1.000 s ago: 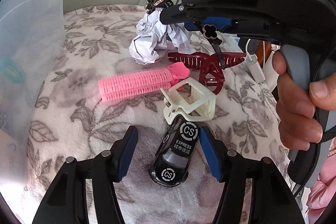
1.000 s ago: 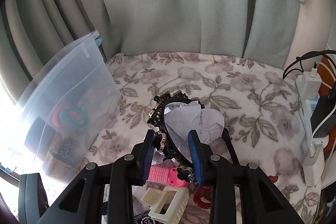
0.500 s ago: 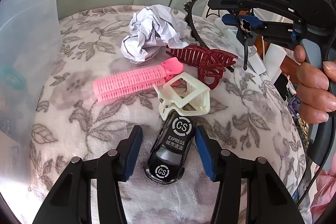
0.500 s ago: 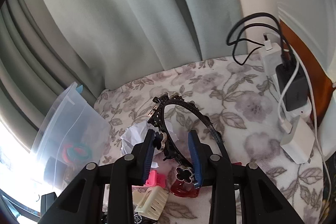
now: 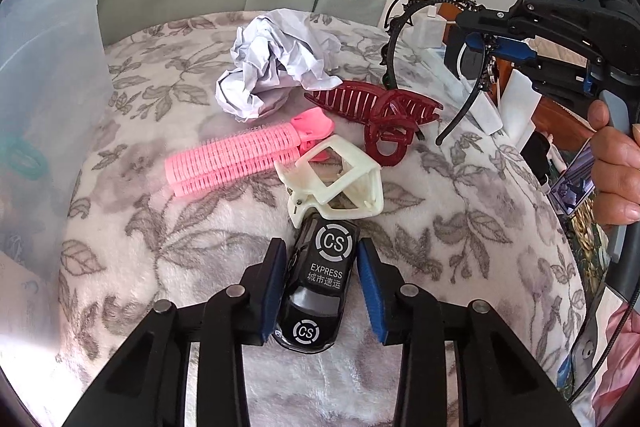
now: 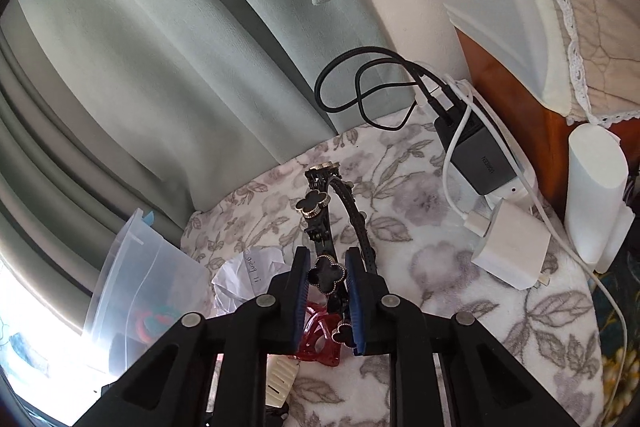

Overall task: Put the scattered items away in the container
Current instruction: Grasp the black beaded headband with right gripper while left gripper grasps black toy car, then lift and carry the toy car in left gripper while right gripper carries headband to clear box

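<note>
Between the blue pads of the left gripper (image 5: pixel 322 281), near the front edge of the floral fleece blanket (image 5: pixel 132 259), lies the glossy black toy car with white "CS EXPRESS" lettering (image 5: pixel 318 285). A second ago those pads stood wide on either side of it; now they have drawn in until they sit against, or just beside, its flanks, so the pinch looks almost made, though the car still rests on the blanket.

Touching the car's far end is the cream plastic claw clip (image 5: pixel 336 183). Beyond that lie the pink hair roller (image 5: pixel 236 161), the dark red claw clip (image 5: pixel 380 111) and the crumpled white paper ball (image 5: pixel 272 67).

To the right, the right gripper (image 6: pixel 328 301) is pressed together on the black headband with clover-shaped ornaments (image 6: pixel 326 227). It has carried the headband up and away to the right of the pile, so that it now hangs clear of the blanket.

At the far left stands the translucent plastic storage box (image 5: pixel 48 75), with hair ties already inside. Two items are thus nearly ready to go in, while four stay loose.
</note>
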Demonstrator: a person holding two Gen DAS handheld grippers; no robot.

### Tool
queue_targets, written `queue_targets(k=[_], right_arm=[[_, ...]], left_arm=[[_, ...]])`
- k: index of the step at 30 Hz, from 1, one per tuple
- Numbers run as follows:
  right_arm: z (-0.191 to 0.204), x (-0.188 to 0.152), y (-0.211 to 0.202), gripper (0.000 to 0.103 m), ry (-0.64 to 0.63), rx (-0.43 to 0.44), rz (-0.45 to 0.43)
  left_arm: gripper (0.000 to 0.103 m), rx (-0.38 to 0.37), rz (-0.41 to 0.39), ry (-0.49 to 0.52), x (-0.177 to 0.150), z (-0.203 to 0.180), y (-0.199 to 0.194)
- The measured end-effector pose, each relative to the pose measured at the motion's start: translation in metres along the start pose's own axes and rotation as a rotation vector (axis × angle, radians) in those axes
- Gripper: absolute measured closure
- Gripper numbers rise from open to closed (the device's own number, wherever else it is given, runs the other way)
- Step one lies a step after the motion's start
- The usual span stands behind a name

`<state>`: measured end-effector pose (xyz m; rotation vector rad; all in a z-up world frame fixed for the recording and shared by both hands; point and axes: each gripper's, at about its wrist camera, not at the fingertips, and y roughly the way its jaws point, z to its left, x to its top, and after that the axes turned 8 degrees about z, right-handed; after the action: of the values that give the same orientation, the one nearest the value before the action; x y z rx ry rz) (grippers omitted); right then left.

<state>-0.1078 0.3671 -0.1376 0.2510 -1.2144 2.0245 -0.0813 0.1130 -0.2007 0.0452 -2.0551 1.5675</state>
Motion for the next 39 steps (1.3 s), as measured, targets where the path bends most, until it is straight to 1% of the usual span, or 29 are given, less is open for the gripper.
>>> queue_targets(k=[9, 21, 31, 39], right_arm=[[0.001, -0.008, -0.027, 0.085, 0.024, 0.03, -0.045], [0.009, -0.018, -0.073, 0.085, 0.029, 0.066, -0.114], [0.029, -0.026, -0.117, 0.085, -0.004, 0.091, -0.185], [0.054, -0.038, -0.148, 0.085, -0.04, 0.109, -0.227]], left_arm=[[0.067, 0.0, -0.008, -0.015, -0.002, -0.003, -0.013], [0.068, -0.007, -0.072, 0.023, -0.004, -0.021, -0.044], [0.068, 0.001, -0.17, 0.036, -0.006, -0.03, -0.084], [0.068, 0.008, -0.281, 0.03, -0.01, -0.029, -0.128]])
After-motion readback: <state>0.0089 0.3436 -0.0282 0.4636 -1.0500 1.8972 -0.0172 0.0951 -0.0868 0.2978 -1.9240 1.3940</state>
